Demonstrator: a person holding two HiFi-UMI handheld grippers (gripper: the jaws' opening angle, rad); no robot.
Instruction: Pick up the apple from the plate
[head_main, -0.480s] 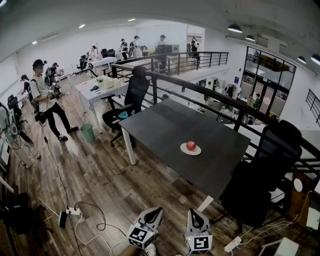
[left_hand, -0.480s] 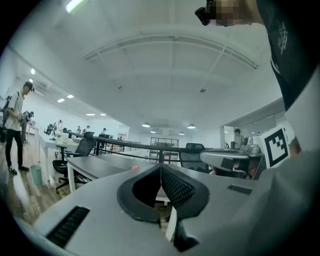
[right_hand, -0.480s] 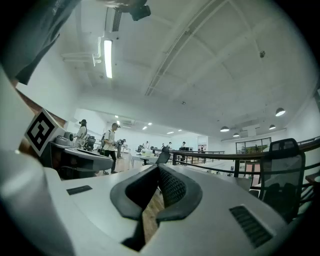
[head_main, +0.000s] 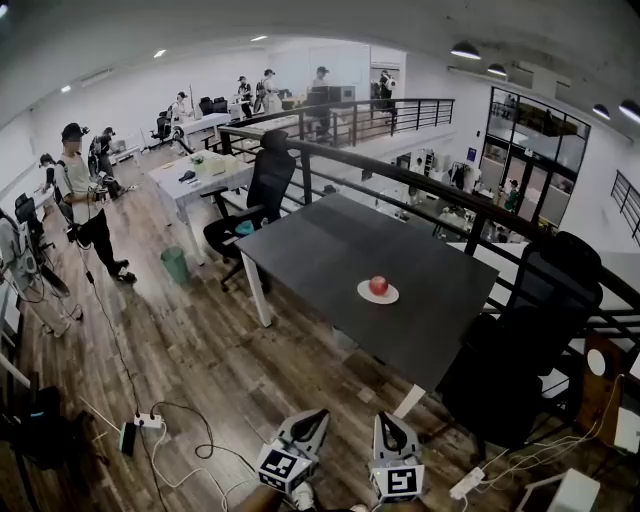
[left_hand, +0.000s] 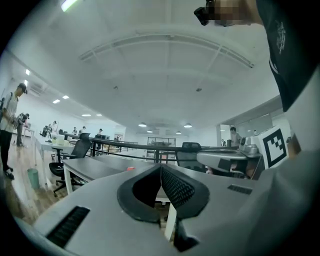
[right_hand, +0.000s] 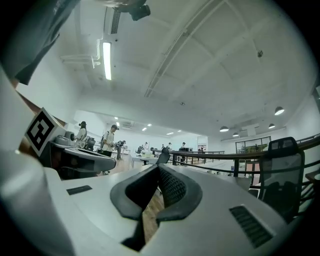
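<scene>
The apple (head_main: 379, 285) rests on its plate (head_main: 364, 297) on the worktop (head_main: 320, 245), at twelve o'clock, well beyond the left gripper (head_main: 318, 414) and right gripper (head_main: 386, 419), both closed, empty. Probably firm, smooth, light: grasp across its widest middle

Dark table (head_main: 330, 255) carries a white plate (head_main: 377, 294) with apple (head_main: 378, 285)

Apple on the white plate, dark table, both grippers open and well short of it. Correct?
Not open: the left gripper and right gripper are both shut, jaws meeting in the left gripper view and the right gripper view. Rest holds: apple on the white plate, dark table, grippers well short of it.
</scene>
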